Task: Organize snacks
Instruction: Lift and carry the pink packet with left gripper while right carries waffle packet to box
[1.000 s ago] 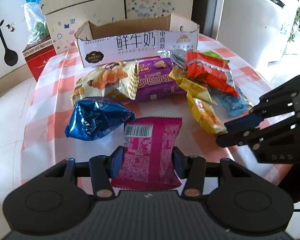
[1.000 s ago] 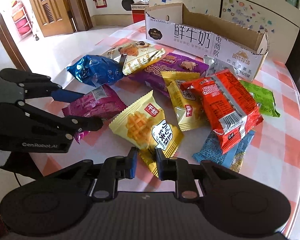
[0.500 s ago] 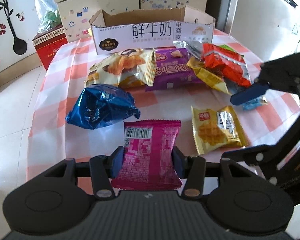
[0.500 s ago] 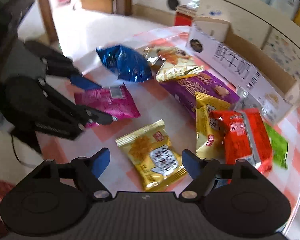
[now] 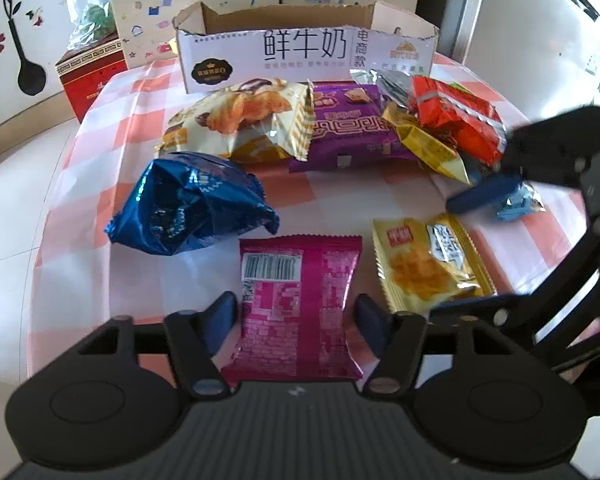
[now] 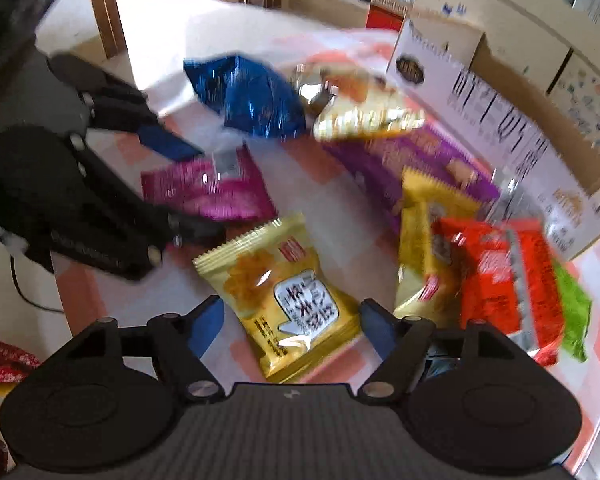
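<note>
Straddling magenta snack packet (image 5: 298, 304) with left gripper (image 5: 296, 320) spread, not gripping | right gripper (image 6: 292, 326) wide over yellow waffle packet (image 6: 288, 296) | risk: slick film slipping, grippers colliding.

Both grippers are matte black plastic: the left gripper (image 5: 296, 316) and the right gripper (image 6: 292, 324) each have a ribbed grey-black body with a small white mark at its centre, flanked by two round housings with circular recesses. Angled black link arms pivot on silver and bronze-coloured pins and end in dark blue pads (image 5: 220, 318). Seen from the side, the left unit carries faint raised lettering and a thin black cable (image 6: 28, 292).
</note>
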